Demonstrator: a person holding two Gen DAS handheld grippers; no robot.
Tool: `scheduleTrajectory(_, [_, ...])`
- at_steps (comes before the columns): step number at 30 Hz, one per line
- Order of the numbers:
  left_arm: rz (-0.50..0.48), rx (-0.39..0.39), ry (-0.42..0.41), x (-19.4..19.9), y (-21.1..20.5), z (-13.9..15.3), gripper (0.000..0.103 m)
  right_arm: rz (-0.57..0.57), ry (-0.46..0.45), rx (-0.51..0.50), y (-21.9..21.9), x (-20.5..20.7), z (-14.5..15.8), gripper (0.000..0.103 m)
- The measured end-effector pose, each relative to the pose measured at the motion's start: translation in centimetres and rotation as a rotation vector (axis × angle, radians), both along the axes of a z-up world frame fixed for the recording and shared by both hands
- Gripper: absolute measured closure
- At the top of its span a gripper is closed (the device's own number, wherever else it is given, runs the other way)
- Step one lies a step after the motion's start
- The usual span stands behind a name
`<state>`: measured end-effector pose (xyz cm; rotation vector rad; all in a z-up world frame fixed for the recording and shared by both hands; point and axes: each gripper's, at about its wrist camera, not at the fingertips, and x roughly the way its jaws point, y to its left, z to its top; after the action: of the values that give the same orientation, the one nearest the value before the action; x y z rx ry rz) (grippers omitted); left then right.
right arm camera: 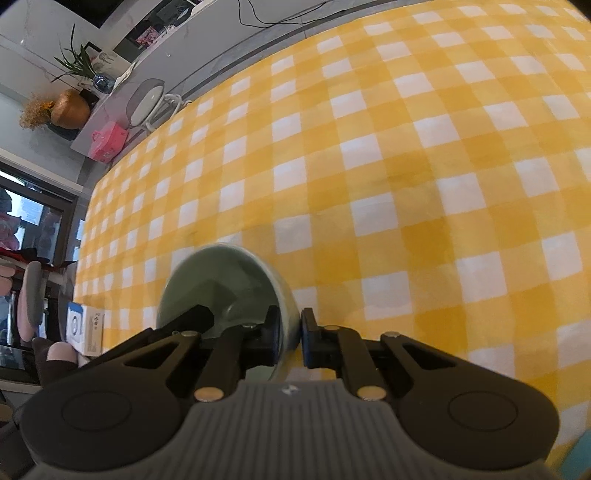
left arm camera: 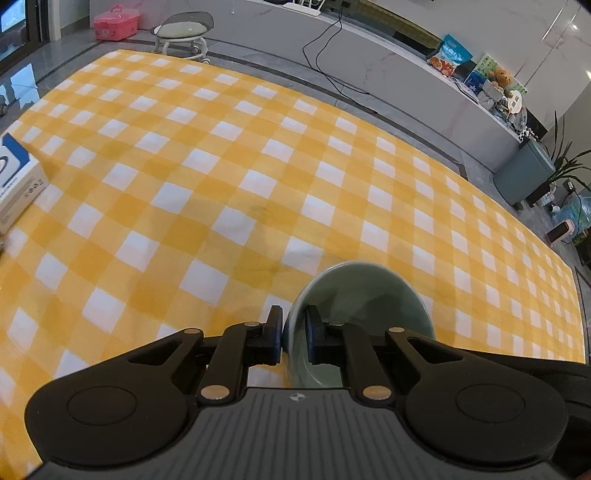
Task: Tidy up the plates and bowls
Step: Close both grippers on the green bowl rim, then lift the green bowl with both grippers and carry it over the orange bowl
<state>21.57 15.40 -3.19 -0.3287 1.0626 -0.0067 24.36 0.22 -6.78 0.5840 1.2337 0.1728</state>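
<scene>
In the left wrist view my left gripper (left arm camera: 293, 332) is shut on the left wall of a pale green bowl (left arm camera: 369, 291), one finger outside and one inside, held above the yellow checked tablecloth (left arm camera: 221, 177). In the right wrist view my right gripper (right arm camera: 290, 332) is shut on the right wall of a pale green bowl (right arm camera: 221, 273) in the same way, one finger inside and one outside, above the cloth (right arm camera: 406, 166). Each bowl looks empty. No plates are in view.
A white and blue box (left arm camera: 16, 177) lies at the table's left edge; it also shows in the right wrist view (right arm camera: 85, 326). Beyond the table stand a stool (left arm camera: 183, 33), a pink case (left arm camera: 116, 22) and a low white counter (left arm camera: 461, 85).
</scene>
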Motion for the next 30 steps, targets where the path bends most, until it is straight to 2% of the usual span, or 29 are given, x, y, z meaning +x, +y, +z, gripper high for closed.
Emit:
scheduleTrajectory(9, [-0.017, 0.008, -0.013, -3.6, -1.7, 3.2, 0.091, 0.005, -0.022, 0.030, -2.3, -3.8, 2.9, 0.094])
scheduleTrajectory(18, [-0.051, -0.020, -0.052, -7.7, -4.2, 6.7, 0.092, -0.010, -0.079, 0.055, -5.7, -9.0, 6.7, 0.094])
scheduleTrajectory(30, [-0.117, -0.066, -0.090, -11.7, -8.8, 9.5, 0.094, -0.052, -0.148, 0.063, -11.7, -14.8, 10.5, 0.094])
